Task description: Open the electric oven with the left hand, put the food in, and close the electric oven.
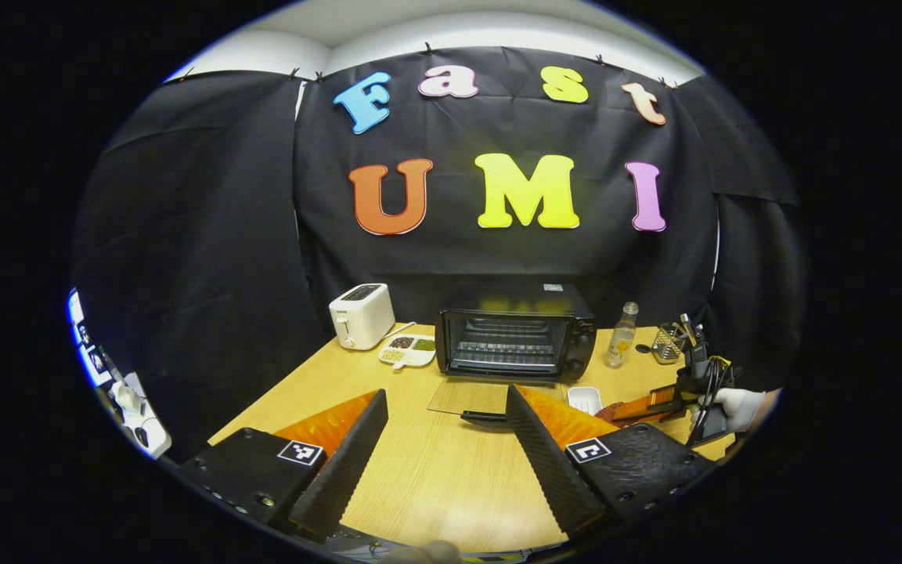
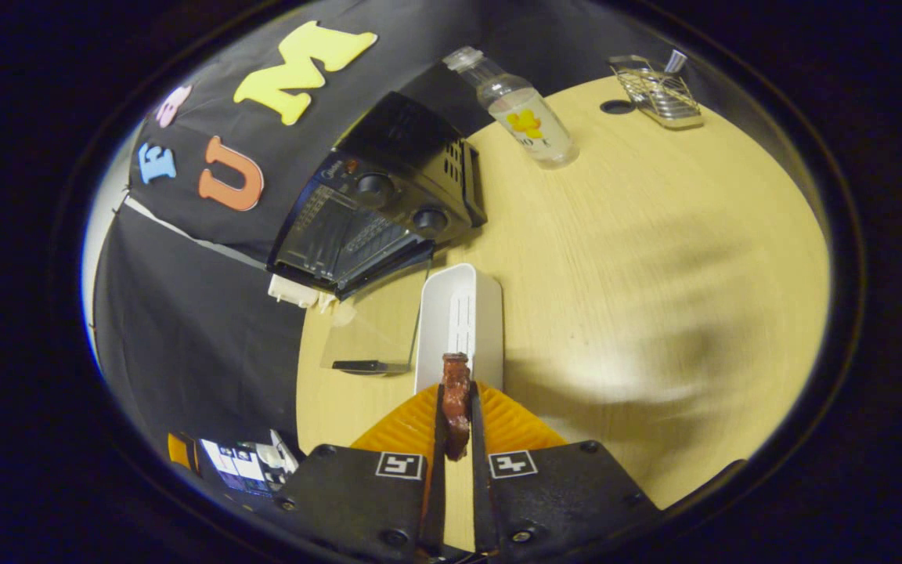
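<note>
One electric oven [image 1: 515, 333] stands at the back of the wooden surface [image 1: 435, 470], and its glass door [image 1: 490, 395] lies folded flat down in front of it, a dark handle along the near edge. The oven is a black box with a wire rack inside and two round knobs down its right-hand panel; in the right gripper view [image 2: 377, 211] those two knobs and the vented side show clearly, and the open door [image 2: 365, 341] rests just above the surface.

One white toaster [image 1: 362, 315] sits to the oven's left, with one white divided plate [image 1: 408, 350] of three small heaps between them. To the oven's right stand one clear bottle [image 1: 622, 337] with a yellow label and one wire holder [image 1: 668, 342]. One small white tray [image 1: 584, 399] lies in front of the oven's right corner, near the door; in the right gripper view this tray [image 2: 459, 329] lies just ahead of the tips.

There is one piece of food [image 2: 456, 403], a narrow reddish-brown strip with an uneven, glossy surface. The right tool [image 2: 456, 415] is clenched on it, both fingers pressing its sides, and it stands upright between them above the near end of the tray. In the left gripper view that right tool [image 1: 643, 406] shows at the right edge, held by a white-gloved hand [image 1: 737, 407].

The left tool [image 1: 447, 427] is released, its two fingers spread wide with nothing between them, hovering above the surface and facing the open oven.
</note>
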Demonstrator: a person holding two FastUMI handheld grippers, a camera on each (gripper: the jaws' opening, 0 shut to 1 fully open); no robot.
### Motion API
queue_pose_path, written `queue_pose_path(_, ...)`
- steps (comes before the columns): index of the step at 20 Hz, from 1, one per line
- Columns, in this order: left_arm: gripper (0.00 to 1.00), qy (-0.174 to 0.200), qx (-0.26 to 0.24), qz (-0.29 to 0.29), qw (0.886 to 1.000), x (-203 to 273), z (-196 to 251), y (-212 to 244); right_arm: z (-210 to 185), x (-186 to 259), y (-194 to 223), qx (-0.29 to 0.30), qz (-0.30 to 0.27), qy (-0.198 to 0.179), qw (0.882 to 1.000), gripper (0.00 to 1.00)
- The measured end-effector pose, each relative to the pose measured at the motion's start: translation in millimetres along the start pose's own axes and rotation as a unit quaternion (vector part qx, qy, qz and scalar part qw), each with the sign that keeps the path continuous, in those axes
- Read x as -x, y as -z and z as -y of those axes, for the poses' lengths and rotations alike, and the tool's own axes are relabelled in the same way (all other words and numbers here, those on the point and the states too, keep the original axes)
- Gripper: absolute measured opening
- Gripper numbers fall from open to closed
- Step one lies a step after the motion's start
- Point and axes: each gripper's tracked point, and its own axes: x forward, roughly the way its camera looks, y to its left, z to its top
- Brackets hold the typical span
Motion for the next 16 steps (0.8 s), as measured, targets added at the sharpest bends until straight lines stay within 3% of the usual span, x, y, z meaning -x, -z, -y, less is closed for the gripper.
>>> queue_pose_path(2, 0.97, 0.015, 0.005, 0.006, 1.0, 10, -8, 4, -17, 16, -3, 0.006, 0.03, 0.003, 1.0, 0.14)
queue_pose_path(7, 0.97, 0.046, -0.026, 0.009, 0.999, 35, -41, 24, -83, 40, -3, -0.009, 0.135, 0.012, 0.991, 0.17)
queue_pose_path(13, 0.97, 0.072, -0.05, 0.024, 0.996, 58, -69, 11, -163, 11, -6, -0.08, 0.215, -0.021, 0.973, 0.17)
queue_pose_path(16, 0.97, 0.065, -0.051, 0.034, 0.996, 57, -79, 0, -180, -18, -28, -0.114, 0.271, -0.023, 0.955, 0.17)
